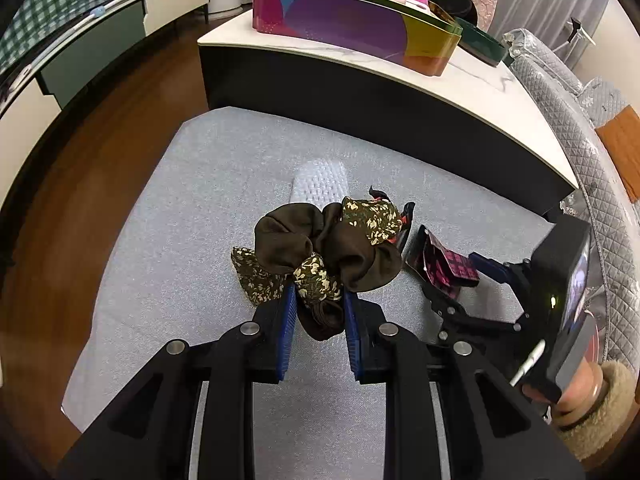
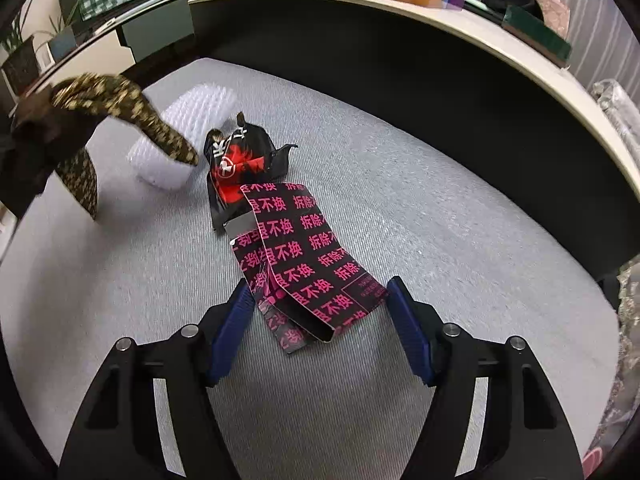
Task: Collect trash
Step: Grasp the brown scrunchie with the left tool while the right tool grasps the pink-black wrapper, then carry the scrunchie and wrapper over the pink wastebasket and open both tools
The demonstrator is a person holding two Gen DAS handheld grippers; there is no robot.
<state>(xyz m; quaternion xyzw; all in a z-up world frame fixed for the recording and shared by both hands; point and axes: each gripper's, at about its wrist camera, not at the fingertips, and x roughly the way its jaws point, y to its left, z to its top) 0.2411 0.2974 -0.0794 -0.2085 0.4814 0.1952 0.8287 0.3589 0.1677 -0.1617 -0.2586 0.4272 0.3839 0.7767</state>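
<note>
Left wrist view, left to right: wood floor (image 1: 100, 168), then grey mat (image 1: 180, 240) under everything. Left gripper (image 1: 320, 316) jaws nearly together, blue pads pinching the brown scrunchie (image 1: 320, 248) by its lower fold; floral tails hang off both sides. Scrunchie covers the near end of the bubble wrap (image 1: 320, 180), only the far end shows. Behind the scrunchie a black-red bag (image 1: 404, 220), mostly hidden, just an edge visible. Right of it the pink-print wrapper (image 1: 440, 268) on the mat, partly masked by the right gripper (image 1: 456, 276), seen side-on; its jaw gap can't be read from here. Far right edge: a hand (image 1: 580, 392) with fuzzy cuff, cut off by the frame. Behind, white table (image 1: 500, 100) with colourful box (image 1: 352, 28); things further back are too cluttered to name.

Right wrist view, left to right: scrunchie (image 2: 92, 120) blurred at the left edge, the gripper holding it out of frame. Bubble wrap (image 2: 188, 120) on the mat (image 2: 440, 220), partly crossed by a floral tail. Bag (image 2: 240, 160) crumpled, lying on the mat, wrapper's (image 2: 304, 256) far end overlapping it. Right gripper (image 2: 320, 308) jaws about two-thirds open, straddling the wrapper's near end; the right pad looks at its edge, the left just beside, contact unclear, no firm squeeze. Wrapper is flat on the mat, near the table's dark side (image 2: 440, 100).
</note>
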